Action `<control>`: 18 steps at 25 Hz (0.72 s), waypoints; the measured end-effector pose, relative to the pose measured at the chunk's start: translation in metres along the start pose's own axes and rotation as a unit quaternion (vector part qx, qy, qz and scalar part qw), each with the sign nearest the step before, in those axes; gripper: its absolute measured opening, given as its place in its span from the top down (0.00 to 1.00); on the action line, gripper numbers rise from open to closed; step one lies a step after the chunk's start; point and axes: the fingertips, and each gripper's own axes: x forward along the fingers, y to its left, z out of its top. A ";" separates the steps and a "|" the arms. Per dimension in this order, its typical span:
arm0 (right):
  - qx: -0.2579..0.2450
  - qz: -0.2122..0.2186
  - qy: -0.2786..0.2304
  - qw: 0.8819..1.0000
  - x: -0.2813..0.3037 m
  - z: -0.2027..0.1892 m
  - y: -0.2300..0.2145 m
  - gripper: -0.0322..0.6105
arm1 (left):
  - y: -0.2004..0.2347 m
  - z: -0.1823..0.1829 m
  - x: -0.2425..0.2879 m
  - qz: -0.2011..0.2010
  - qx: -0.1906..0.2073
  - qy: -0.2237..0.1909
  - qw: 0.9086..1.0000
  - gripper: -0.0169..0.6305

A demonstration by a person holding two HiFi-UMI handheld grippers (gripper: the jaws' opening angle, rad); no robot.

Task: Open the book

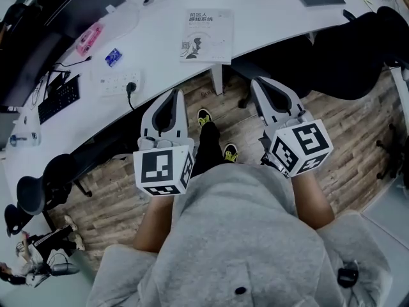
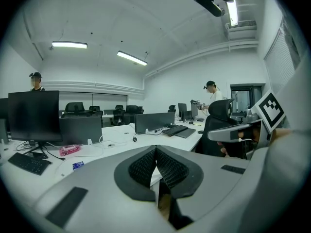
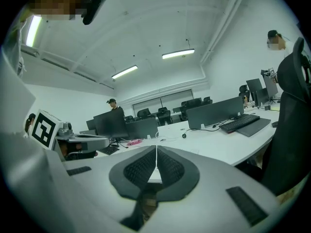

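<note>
The book lies closed on the white desk, its pale cover with dark print facing up. Both grippers hang over the wooden floor, short of the desk's near edge and pointing toward it. My left gripper is below and left of the book, and its jaws are shut with nothing between them. My right gripper is below and right of the book, also shut and empty. In the left gripper view the pads of the left gripper meet, and in the right gripper view those of the right gripper do too.
On the desk left of the book are a white power strip, a blue packet, a pink item and a black keyboard. A desk leg stands below the book. A black chair is at the right. People stand far back.
</note>
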 end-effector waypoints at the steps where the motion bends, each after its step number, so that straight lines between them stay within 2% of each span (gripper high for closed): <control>1: 0.002 -0.001 0.002 1.000 0.004 0.000 -0.002 0.91 | 0.002 0.001 0.004 -0.001 0.000 0.001 1.000 0.96; 18: 0.024 -0.013 0.040 0.999 0.081 -0.002 -0.042 0.91 | 0.040 0.003 0.093 -0.021 -0.003 0.031 0.999 0.96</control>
